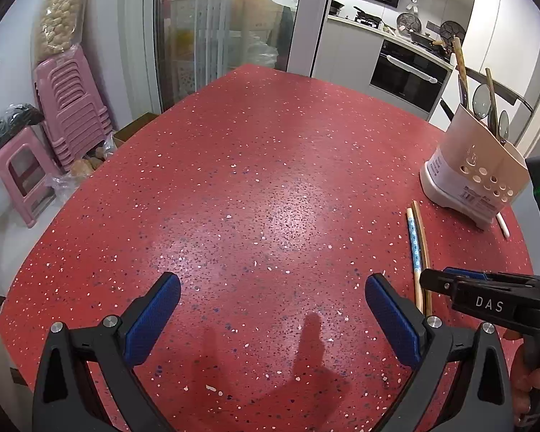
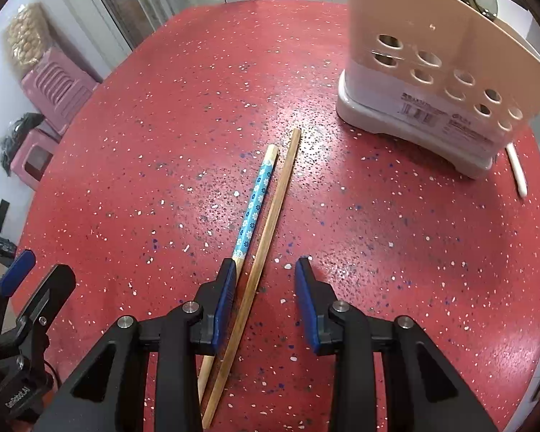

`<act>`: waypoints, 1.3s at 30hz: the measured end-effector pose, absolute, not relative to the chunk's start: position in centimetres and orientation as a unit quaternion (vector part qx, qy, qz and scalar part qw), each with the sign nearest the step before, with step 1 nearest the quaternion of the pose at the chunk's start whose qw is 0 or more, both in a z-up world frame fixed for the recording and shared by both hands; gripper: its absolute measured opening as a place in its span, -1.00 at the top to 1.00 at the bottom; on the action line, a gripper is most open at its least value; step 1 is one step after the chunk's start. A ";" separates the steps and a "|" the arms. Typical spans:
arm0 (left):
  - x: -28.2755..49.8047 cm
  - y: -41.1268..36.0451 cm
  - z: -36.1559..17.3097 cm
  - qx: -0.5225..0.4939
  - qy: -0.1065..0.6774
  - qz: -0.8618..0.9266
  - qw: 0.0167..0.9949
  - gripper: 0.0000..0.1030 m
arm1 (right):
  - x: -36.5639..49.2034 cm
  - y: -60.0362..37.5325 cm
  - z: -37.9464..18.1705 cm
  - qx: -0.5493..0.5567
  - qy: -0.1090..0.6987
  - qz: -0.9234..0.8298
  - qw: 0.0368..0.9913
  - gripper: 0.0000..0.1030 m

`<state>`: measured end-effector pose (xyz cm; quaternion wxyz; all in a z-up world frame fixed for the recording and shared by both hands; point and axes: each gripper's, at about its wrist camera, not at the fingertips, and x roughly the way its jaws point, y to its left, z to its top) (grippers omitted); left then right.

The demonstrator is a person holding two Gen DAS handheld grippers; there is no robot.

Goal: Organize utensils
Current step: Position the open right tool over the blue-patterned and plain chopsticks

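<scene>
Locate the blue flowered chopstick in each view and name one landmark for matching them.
Left wrist view: blue flowered chopstick lies at the right, on the red table, left of a plain wooden chopstick.
Right wrist view: the same chopstick runs up the centre, its near end by the right hand-held gripper.
Shared landmark: the beige utensil holder beyond both chopsticks.

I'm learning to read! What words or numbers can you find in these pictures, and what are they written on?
"DAS": white letters on the right gripper, seen from the left wrist.
"GenRobot.AI": small white print on the left gripper, seen from the right wrist.
Sticker on the utensil holder: print and barcodes, too small and blurred to read.
Blue-patterned chopstick: flowers only, no words.
</scene>
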<state>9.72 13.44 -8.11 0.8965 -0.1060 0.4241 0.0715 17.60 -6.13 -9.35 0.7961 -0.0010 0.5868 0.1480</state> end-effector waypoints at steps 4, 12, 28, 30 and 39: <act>9.7 13.5 -8.1 -0.107 0.425 0.073 0.896 -1.00 | 18.1 -5.0 -9.5 0.000 0.591 0.155 0.792 0.28; 9.6 14.2 -8.2 -0.114 0.423 0.082 0.895 -1.00 | 18.0 -5.5 -8.8 0.008 0.581 0.149 0.800 0.28; 8.9 14.9 -7.8 -0.125 0.415 0.083 0.897 -1.00 | 18.9 -5.7 -9.0 0.043 0.583 0.141 0.799 0.32; 8.9 15.0 -7.8 -0.128 0.414 0.084 0.897 -1.00 | 19.2 -6.1 -9.0 0.040 0.587 0.133 0.798 0.32; 8.7 14.8 -7.8 -0.127 0.413 0.076 0.899 -1.00 | 19.6 -4.8 -10.1 0.035 0.600 0.134 0.788 0.34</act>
